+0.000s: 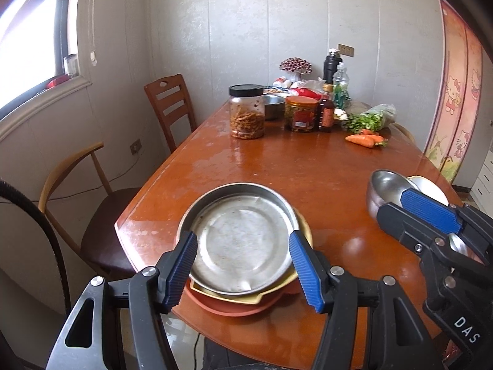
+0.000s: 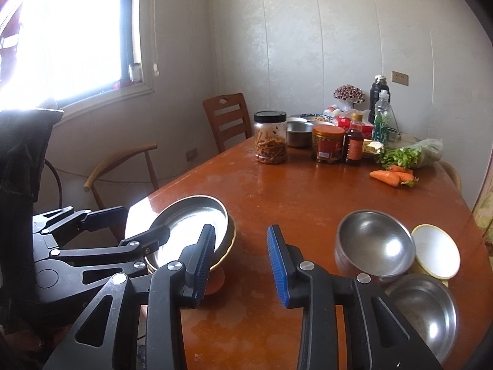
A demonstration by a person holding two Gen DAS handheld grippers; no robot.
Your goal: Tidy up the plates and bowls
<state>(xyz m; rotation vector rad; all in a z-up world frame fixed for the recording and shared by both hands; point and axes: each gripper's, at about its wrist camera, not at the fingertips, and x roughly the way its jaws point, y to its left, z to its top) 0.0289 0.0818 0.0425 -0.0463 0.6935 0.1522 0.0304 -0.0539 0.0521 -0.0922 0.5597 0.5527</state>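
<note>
Left wrist view: plate stack (image 1: 237, 240), steel plate atop yellow and red ones, sits lower centre on the surface (image 1: 292, 166); the left claw (image 1: 243, 269) is partly open, framing it, gripping nothing. Right wrist view: right claw (image 2: 242, 266) slightly open, empty. At lower right, two steel bowls (image 2: 374, 243) and a white bowl (image 2: 436, 251) remain unnested, so bowl stacking appears outstanding.

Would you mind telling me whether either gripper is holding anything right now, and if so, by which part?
Nothing is held. The left gripper hangs open above the metal plate, and the right gripper is open over bare table.
</note>
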